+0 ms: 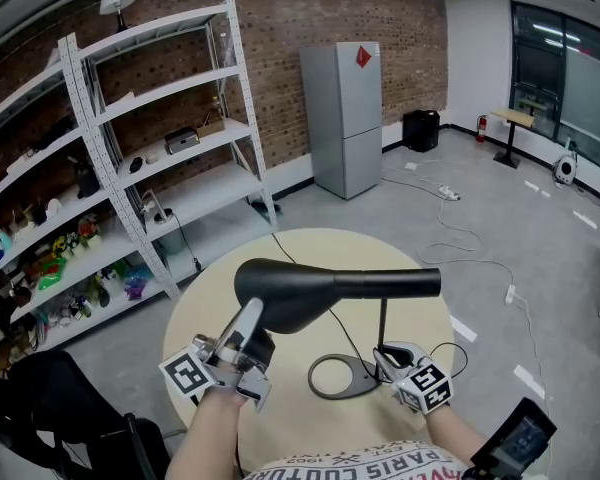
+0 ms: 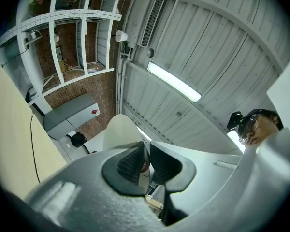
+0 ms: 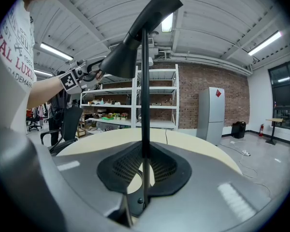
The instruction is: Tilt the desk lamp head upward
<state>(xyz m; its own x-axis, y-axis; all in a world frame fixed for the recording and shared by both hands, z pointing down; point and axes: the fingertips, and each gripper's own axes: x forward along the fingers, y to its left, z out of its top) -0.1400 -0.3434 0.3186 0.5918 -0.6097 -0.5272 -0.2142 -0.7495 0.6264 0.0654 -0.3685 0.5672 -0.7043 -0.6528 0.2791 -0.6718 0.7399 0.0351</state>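
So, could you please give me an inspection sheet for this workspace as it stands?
Surface: round beige table, carrying the lamp.
Job's things: black desk lamp; lamp head roughly level, lamp stem upright on its ring base.
Clutter: nothing seen on the table.
Grippers: left gripper at the lamp head's wide end, grip unclear; right gripper shut on the lamp stem.
Cables: lamp cord crosses the table; white cables lie on the floor.
Surroundings: shelving, fridge, brick wall.
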